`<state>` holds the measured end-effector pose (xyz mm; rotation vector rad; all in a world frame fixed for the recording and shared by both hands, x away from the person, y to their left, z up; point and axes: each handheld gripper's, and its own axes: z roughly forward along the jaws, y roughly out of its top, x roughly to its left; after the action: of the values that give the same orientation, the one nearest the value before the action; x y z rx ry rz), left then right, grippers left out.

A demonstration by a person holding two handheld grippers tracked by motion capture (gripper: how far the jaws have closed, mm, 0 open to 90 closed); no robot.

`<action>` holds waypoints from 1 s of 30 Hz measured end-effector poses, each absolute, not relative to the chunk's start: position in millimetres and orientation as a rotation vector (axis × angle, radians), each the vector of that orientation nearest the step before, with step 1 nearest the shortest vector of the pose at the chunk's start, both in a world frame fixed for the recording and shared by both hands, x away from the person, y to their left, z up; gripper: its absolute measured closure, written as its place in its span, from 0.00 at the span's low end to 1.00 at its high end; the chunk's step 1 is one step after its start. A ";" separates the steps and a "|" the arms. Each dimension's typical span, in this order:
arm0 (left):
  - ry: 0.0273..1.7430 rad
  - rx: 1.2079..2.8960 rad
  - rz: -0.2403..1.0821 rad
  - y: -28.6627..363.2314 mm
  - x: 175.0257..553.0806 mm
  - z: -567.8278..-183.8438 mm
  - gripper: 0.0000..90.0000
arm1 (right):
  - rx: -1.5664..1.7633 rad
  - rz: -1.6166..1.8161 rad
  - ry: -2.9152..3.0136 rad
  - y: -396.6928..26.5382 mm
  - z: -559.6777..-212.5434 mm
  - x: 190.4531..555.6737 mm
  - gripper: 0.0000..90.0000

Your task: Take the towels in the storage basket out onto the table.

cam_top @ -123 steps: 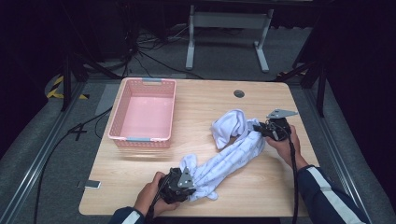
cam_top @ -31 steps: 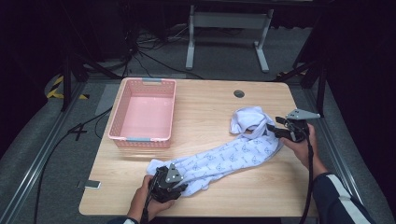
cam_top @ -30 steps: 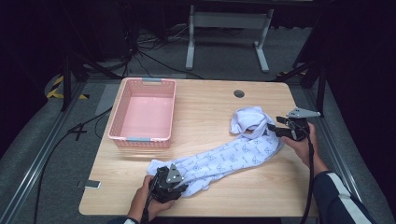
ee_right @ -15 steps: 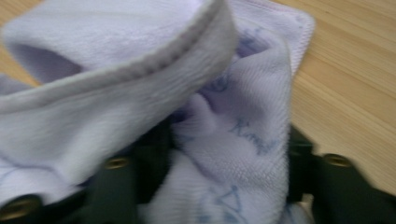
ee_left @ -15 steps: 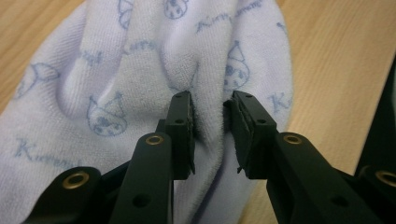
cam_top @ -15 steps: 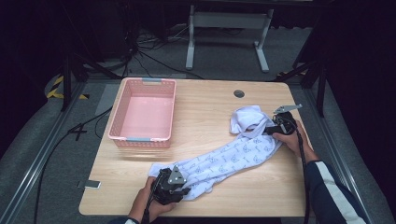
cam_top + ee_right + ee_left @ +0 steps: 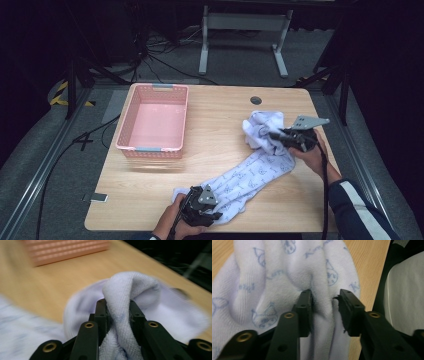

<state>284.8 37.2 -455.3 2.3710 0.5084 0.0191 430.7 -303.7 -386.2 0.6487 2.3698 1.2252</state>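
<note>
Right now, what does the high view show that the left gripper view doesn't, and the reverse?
High view alone: the pink basket, the whole table, and the right hand-held gripper at the towel's bunched far end. Left gripper view alone: the left hand-held gripper with a fold of cloth between its jaws, a gap showing at one pad. Both share the printed white towel on the wood.

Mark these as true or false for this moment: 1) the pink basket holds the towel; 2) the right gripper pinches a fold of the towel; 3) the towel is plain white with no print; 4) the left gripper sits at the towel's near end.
1) False: the pink basket is empty; the towel lies on the table.
2) True: the right gripper has a fold bunched tight between its jaws.
3) False: it carries small blue printed figures and lettering.
4) True: the left gripper straddles a ridge of cloth at the near end.
</note>
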 end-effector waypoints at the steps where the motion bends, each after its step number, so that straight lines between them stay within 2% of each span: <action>1: 0.520 2.357 0.025 36.8 284.9 -454.0 0.63 | 0.578 1.198 2.432 -292.0 -389.7 418.5 0.81; 6: 0.543 2.302 0.105 42.8 294.8 -443.9 0.53 | 0.441 1.067 2.651 -266.6 -419.7 377.7 0.74; 9: 0.587 2.289 0.127 51.4 305.2 -445.9 0.51 | 0.428 1.037 2.704 -266.8 -429.9 361.1 0.65; 10: 0.587 2.289 0.127 51.4 305.2 -445.9 0.52 | 0.428 1.037 2.704 -266.8 -429.9 361.1 0.65; 11: 0.593 2.289 0.139 55.5 310.0 -448.4 0.52 | 0.428 1.055 2.696 -270.4 -427.3 356.4 0.57; 14: 0.618 2.290 0.122 58.2 315.2 -451.3 0.59 | 0.411 1.137 2.636 -275.0 -416.2 349.9 0.56; 16: 0.619 2.287 0.107 58.9 318.1 -453.1 0.61 | 0.426 1.209 2.566 -280.0 -402.4 349.6 0.54; 21: 0.629 2.307 0.068 56.9 320.1 -458.7 0.63 | 0.577 1.256 2.415 -291.3 -377.7 372.4 0.49; 22: 0.627 2.313 0.069 57.1 320.4 -459.2 0.63 | 0.678 1.225 2.419 -292.9 -376.5 397.5 0.45; 27: 0.641 2.306 0.049 58.1 317.2 -461.8 0.67 | 0.785 1.095 2.532 -272.8 -392.7 441.0 0.42; 30: 0.649 2.298 0.041 57.8 314.0 -462.3 0.73 | 0.824 1.046 2.625 -262.5 -402.5 451.5 0.40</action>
<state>314.0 57.8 -462.3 2.2982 0.6486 0.0413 451.5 -262.5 -402.5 0.8244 2.6252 1.0457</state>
